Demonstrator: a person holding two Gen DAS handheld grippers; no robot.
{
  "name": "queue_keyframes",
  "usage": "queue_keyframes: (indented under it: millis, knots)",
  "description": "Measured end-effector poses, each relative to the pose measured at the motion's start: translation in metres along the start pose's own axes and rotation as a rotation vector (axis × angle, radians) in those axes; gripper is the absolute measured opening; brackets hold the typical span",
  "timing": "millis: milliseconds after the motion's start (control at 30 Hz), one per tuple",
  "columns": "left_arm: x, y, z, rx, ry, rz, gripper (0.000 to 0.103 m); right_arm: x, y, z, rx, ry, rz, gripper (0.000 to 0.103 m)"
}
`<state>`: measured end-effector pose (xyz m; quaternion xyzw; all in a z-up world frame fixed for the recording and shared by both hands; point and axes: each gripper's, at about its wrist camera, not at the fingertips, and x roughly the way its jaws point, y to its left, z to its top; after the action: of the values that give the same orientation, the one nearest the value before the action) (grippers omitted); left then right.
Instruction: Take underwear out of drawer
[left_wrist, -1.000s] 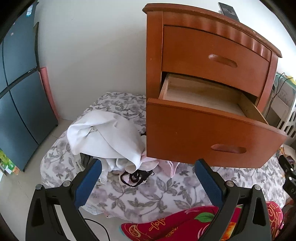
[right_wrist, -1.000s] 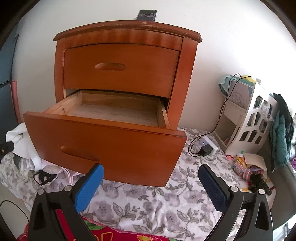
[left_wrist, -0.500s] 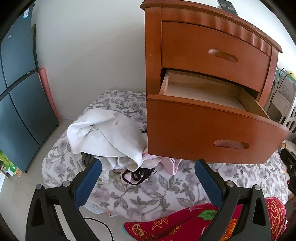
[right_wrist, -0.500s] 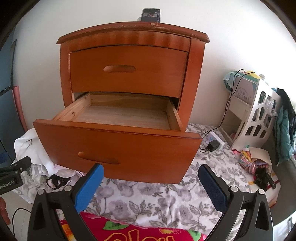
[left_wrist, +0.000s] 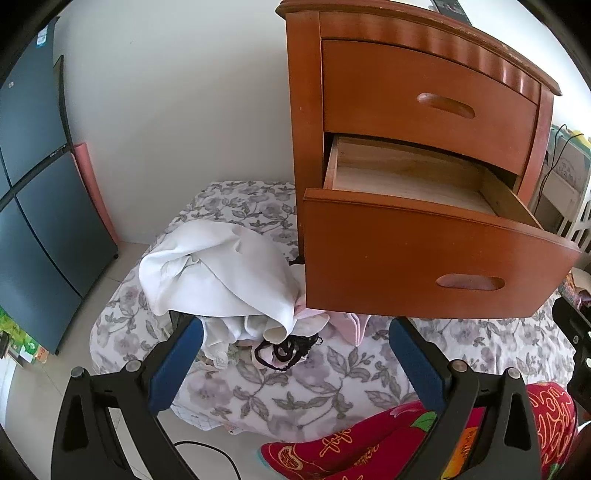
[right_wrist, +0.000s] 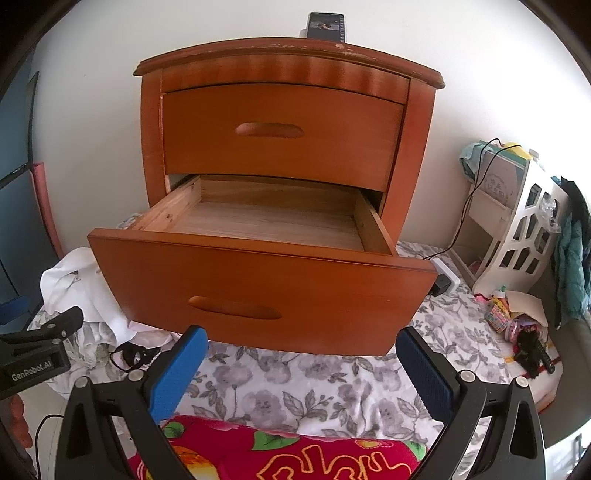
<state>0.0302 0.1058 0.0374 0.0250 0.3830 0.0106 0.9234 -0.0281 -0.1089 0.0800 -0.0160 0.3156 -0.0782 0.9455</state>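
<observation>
A wooden nightstand (right_wrist: 288, 62) stands on a floral bedsheet (right_wrist: 295, 387). Its lower drawer (right_wrist: 258, 288) (left_wrist: 424, 258) is pulled out, and the part of its inside that I see is bare wood. To the left of the drawer lies a heap of clothes: a white garment (left_wrist: 221, 273) (right_wrist: 81, 284), pink fabric (left_wrist: 314, 321) and black lace underwear (left_wrist: 284, 350) (right_wrist: 129, 356). My left gripper (left_wrist: 295, 358) hangs open just in front of the black underwear. My right gripper (right_wrist: 301, 365) is open in front of the drawer front, with nothing between its fingers.
A phone (right_wrist: 327, 26) lies on top of the nightstand. A white plastic rack (right_wrist: 517, 229) with a cable and a charger (right_wrist: 443, 284) stands at the right. Red patterned fabric (right_wrist: 277, 458) lies near me. Dark cabinet doors (left_wrist: 33, 206) stand at the left.
Both grippers have drawn back and risen a little, so more of the drawer's inside and the bedsheet shows. The clothes have not moved.
</observation>
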Motion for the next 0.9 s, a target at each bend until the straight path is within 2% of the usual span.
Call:
queue_keyframes:
  millis: [467, 667, 900]
  knots:
    - [0.000, 0.016, 0.004, -0.008, 0.007, 0.001, 0.100, -0.006, 0.006, 0.004, 0.006, 0.009, -0.008, 0.103]
    - [-0.004, 0.014, 0.005, 0.037, 0.001, 0.020, 0.100, -0.008, 0.005, 0.004, 0.012, 0.018, -0.014, 0.103]
    - [-0.004, 0.012, 0.006, 0.039, 0.014, -0.005, 0.100, -0.008, 0.004, 0.004, 0.015, 0.024, -0.022, 0.103]
